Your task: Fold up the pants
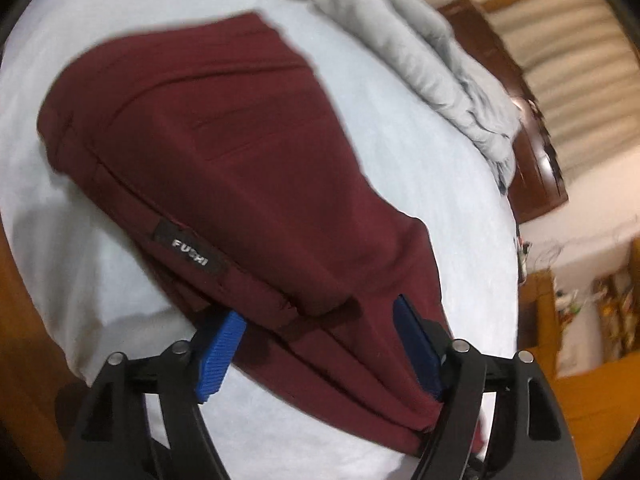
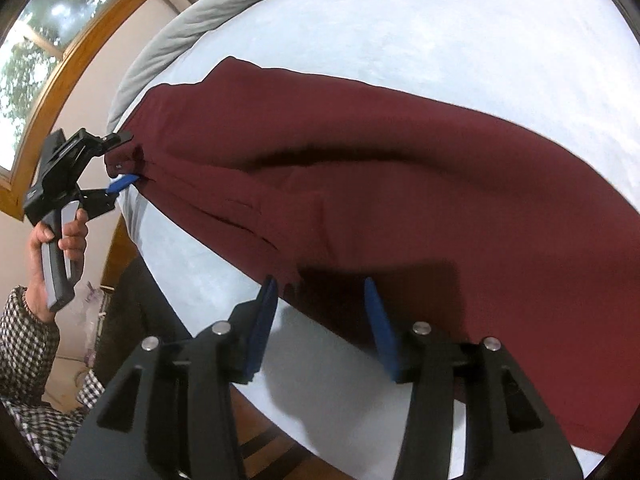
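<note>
Dark red pants (image 1: 240, 152) lie folded on a pale blue bed sheet (image 1: 420, 160), with a black "FUSHI" label (image 1: 191, 253) near the waist seam. My left gripper (image 1: 320, 344) is open, its blue pads either side of a bunched end of the pants. In the right wrist view the pants (image 2: 400, 184) stretch across the sheet (image 2: 400, 20). My right gripper (image 2: 320, 320) is open at the near edge of the pants, touching nothing clearly. The left gripper (image 2: 120, 160) shows there at the far left end of the pants, jaws apart around the cloth.
A crumpled grey blanket (image 1: 432, 52) lies along the far side of the bed. A dark wooden headboard (image 1: 532, 152) stands beyond it. A window with a wooden frame (image 2: 52, 60) is at the left. A wooden bed edge (image 2: 280, 452) runs below my right gripper.
</note>
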The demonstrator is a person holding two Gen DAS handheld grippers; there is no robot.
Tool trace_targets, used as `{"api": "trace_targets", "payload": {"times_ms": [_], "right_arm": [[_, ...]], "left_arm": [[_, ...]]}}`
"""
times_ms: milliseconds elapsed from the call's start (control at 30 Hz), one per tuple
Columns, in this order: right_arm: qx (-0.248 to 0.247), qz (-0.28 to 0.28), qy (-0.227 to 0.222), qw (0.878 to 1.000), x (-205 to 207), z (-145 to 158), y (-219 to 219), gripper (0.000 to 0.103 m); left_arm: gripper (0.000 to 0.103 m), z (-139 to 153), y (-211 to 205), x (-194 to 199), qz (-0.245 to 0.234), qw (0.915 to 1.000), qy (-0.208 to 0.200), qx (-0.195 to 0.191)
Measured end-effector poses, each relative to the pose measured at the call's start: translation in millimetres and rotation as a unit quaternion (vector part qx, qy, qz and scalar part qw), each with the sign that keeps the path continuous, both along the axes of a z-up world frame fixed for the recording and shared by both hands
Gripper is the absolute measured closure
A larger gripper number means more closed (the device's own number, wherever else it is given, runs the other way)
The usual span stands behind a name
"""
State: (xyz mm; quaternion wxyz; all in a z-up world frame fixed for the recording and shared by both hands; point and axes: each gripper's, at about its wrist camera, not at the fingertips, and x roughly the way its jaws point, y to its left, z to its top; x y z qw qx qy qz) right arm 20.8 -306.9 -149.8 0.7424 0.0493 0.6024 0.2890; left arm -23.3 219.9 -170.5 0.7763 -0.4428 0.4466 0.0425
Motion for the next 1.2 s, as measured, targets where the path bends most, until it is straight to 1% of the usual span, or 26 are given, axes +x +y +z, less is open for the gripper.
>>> {"api": "trace_targets", "payload": {"times_ms": [33,67,100,167,233,267,300,400,500,533,633,667,700,767,800,833,867,900,933,967,1000,1033,1067,1133,1167,1200], "right_arm": [[0.002,-0.001,0.004,1.000,-1,0,1,0.056],[0.000,0.000,0.012,1.000,-2,-3,1,0.056],[-0.006,0.005,0.016,1.000,-3,-5,3,0.056],[-0.012,0.011,0.008,1.000,-6,-2,5,0.056],[-0.009,0.006,0.008,1.000,-6,3,4,0.056],[-0.004,0.000,0.007,1.000,-8,8,0,0.055],[0.000,-0.003,0.006,1.000,-9,11,-1,0.055],[0.011,-0.020,-0.003,1.000,-15,23,-11,0.054],[0.018,-0.034,-0.006,0.999,-20,29,-19,0.053],[0.019,-0.036,-0.008,0.999,-22,31,-22,0.053],[0.019,-0.045,-0.013,0.999,-28,35,-30,0.053],[0.021,-0.049,-0.013,0.998,-31,37,-33,0.053],[0.021,-0.051,-0.014,0.998,-32,37,-35,0.053],[0.019,-0.055,-0.015,0.998,-32,37,-38,0.053],[0.019,-0.059,-0.014,0.998,-32,36,-41,0.053],[0.019,-0.064,-0.013,0.998,-33,36,-45,0.053],[0.019,-0.068,-0.013,0.997,-34,37,-48,0.053],[0.018,-0.074,-0.014,0.997,-35,38,-52,0.053],[0.018,-0.080,-0.014,0.997,-35,38,-56,0.052],[0.017,-0.086,-0.012,0.996,-37,38,-61,0.051],[0.015,-0.095,-0.010,0.995,-37,37,-67,0.051],[0.013,-0.101,-0.009,0.995,-37,35,-72,0.051],[0.010,-0.109,-0.008,0.994,-37,34,-77,0.051],[0.012,-0.134,0.003,0.991,-38,31,-91,0.050],[0.022,-0.146,0.007,0.989,-40,31,-99,0.050],[0.038,-0.161,0.011,0.986,-43,32,-110,0.049]], "left_arm": [[0.041,0,2,-2,0.018,0.9997,0.016,-0.004],[0.056,-1,8,-6,0.018,0.9990,0.040,0.009],[0.057,-4,5,-6,0.011,0.9980,0.059,0.019],[0.056,-4,2,-13,-0.009,0.9983,0.053,0.024],[0.045,3,-5,-21,-0.017,0.9985,0.049,0.017],[0.036,7,-12,-25,-0.015,0.9985,0.051,0.016],[0.035,11,-16,-22,-0.018,0.9985,0.050,0.012],[0.034,16,-55,-22,-0.062,0.9972,0.037,-0.019],[0.035,10,-77,-6,-0.087,0.9939,0.038,-0.056],[0.035,5,-85,-1,-0.092,0.9929,0.048,-0.058],[0.036,-11,-91,9,-0.089,0.9900,0.086,-0.069],[0.044,-17,-93,15,-0.085,0.9895,0.095,-0.069],[0.056,-22,-92,19,-0.078,0.9897,0.095,-0.074],[0.071,-28,-89,22,-0.066,0.9895,0.102,-0.079],[0.083,-28,-89,20,-0.061,0.9898,0.102,-0.079],[0.089,-26,-88,18,-0.059,0.9902,0.102,-0.075],[0.091,-20,-89,14,-0.064,0.9914,0.099,-0.058],[0.091,-12,-90,8,-0.075,0.9919,0.098,-0.030],[0.091,-8,-93,3,-0.089,0.9903,0.106,0.010],[0.091,-12,-94,-2,-0.101,0.9876,0.116,0.031],[0.090,-22,-96,-2,-0.116,0.9839,0.130,0.039],[0.088,-30,-95,-1,-0.119,0.9830,0.136,0.035],[0.088,-32,-94,-2,-0.115,0.9842,0.131,0.031],[0.087,-24,-99,2,-0.119,0.9838,0.127,0.043],[0.077,-19,-103,1,-0.120,0.9836,0.125,0.048],[0.059,-13,-108,-1,-0.125,0.9835,0.122,0.048]]}}
